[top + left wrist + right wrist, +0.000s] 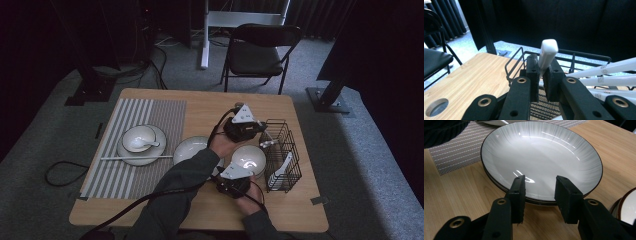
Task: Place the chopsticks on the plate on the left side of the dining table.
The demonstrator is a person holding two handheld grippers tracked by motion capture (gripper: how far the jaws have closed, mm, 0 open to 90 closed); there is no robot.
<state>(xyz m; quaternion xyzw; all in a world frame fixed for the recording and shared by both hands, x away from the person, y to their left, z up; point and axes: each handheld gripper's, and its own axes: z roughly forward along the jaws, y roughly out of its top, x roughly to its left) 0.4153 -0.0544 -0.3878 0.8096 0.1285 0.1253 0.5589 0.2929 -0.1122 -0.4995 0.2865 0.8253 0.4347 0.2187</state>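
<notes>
The left gripper [543, 68] pinches a white spoon handle [547, 53] over the black wire basket [584, 55] at the table's right side. The right gripper [540, 192] has its jaws spread, nothing between them, just before the grey plate [541, 157]. The spoon's bowl end is hidden, probably inside the basket.

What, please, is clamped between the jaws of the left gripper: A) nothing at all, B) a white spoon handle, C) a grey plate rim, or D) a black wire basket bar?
B: in the left gripper view the left gripper has its black jaws shut on the white spoon handle, above the black wire basket.
</notes>
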